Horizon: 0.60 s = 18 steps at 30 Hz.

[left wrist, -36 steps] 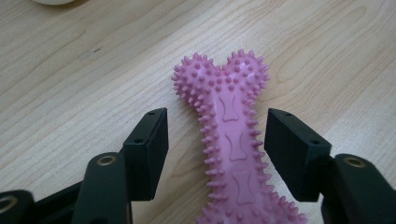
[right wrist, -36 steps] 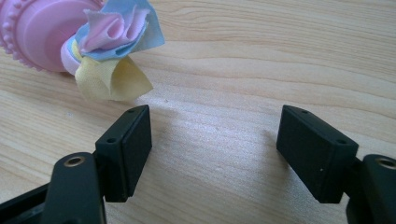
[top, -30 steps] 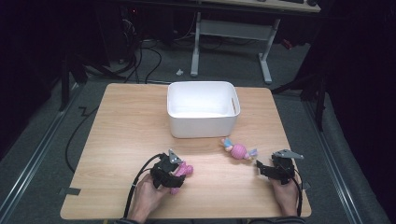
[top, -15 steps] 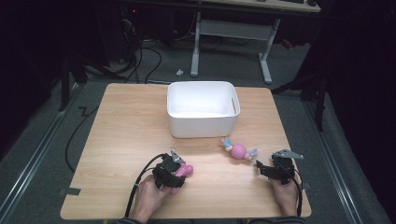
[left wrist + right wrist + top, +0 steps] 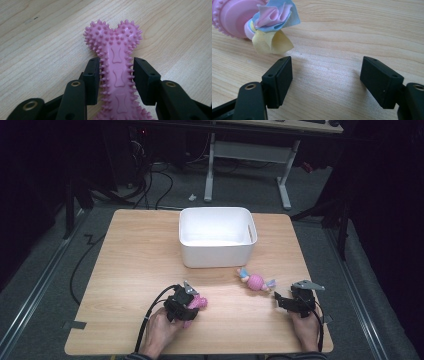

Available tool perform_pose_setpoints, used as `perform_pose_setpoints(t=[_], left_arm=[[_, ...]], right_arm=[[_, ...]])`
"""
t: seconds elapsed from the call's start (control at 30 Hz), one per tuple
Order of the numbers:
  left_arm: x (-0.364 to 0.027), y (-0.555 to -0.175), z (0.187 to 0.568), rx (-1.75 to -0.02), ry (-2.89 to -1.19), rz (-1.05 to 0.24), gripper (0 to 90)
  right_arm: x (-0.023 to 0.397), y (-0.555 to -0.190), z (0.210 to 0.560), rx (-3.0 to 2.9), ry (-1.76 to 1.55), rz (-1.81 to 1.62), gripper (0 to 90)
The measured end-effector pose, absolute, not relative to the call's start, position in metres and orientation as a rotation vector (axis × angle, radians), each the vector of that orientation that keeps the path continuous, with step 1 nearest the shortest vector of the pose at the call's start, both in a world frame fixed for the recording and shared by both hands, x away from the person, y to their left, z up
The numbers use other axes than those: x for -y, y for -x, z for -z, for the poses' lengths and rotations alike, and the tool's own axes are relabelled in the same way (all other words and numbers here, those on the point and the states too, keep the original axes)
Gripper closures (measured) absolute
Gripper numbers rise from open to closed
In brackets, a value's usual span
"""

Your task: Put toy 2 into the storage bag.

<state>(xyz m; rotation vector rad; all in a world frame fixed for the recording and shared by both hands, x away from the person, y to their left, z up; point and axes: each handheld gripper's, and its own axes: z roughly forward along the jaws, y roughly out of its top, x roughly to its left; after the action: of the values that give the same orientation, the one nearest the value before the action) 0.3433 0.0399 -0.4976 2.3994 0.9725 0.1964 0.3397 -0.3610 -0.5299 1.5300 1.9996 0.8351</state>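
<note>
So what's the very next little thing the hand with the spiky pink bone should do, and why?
Probably lift it straight up off the table. The left gripper has just been closing, and its jaws now press on the narrow middle of the pink bone, which lies flat on the wood. The white bin stands open farther back, a likely place to carry it. The right gripper is open beside the ball toy.
</note>
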Motion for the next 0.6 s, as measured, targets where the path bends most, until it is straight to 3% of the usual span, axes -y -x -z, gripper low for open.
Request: perform_pose_setpoints(t=[0.6], left_arm=[[-0.043, -0.343, 0.480, -0.940, -2.363, -0.165, 59.0]], right_arm=[[0.361, -0.340, 0.530, -2.002, -1.527, -0.836, 25.8]])
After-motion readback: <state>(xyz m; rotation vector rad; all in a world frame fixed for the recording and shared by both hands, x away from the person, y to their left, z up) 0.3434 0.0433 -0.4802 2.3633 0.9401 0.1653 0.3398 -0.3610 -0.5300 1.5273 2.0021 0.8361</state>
